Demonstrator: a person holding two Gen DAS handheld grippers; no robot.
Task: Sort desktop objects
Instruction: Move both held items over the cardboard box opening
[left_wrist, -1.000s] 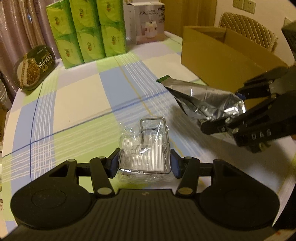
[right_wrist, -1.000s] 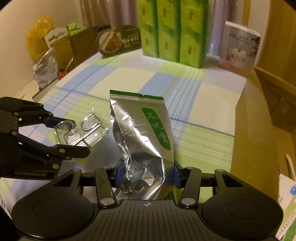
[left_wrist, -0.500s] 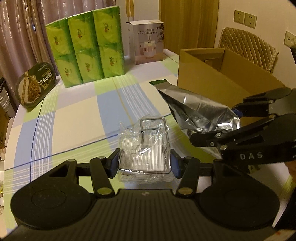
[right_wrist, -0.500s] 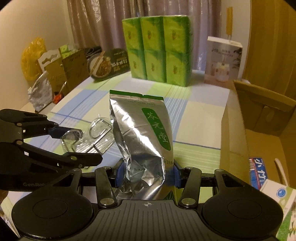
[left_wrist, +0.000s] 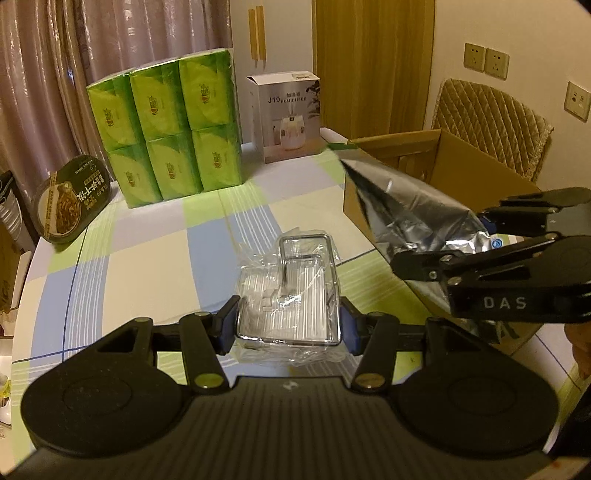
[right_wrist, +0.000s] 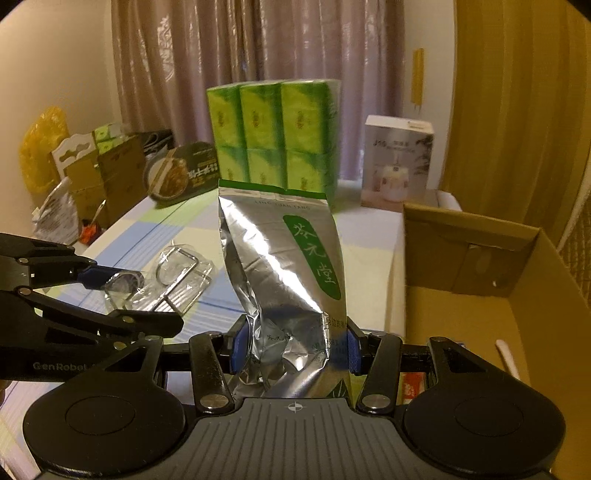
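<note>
My left gripper is shut on a metal wire rack wrapped in clear plastic, held above the checked tablecloth. My right gripper is shut on the lower part of a silver foil tea pouch with a green label, which stands upright in the jaws. In the left wrist view the pouch and right gripper hang at the right, by the open cardboard box. The right wrist view shows the left gripper with the wrapped rack at the left.
A stack of green tissue packs, a white humidifier box and a dark oval food tray stand along the table's far side. The cardboard box holds small packages. A padded chair stands behind it. Bags and cartons crowd the left.
Both grippers have risen from the table with their loads; the rack and the pouch now hang higher, and the open box and far wall show more fully.
</note>
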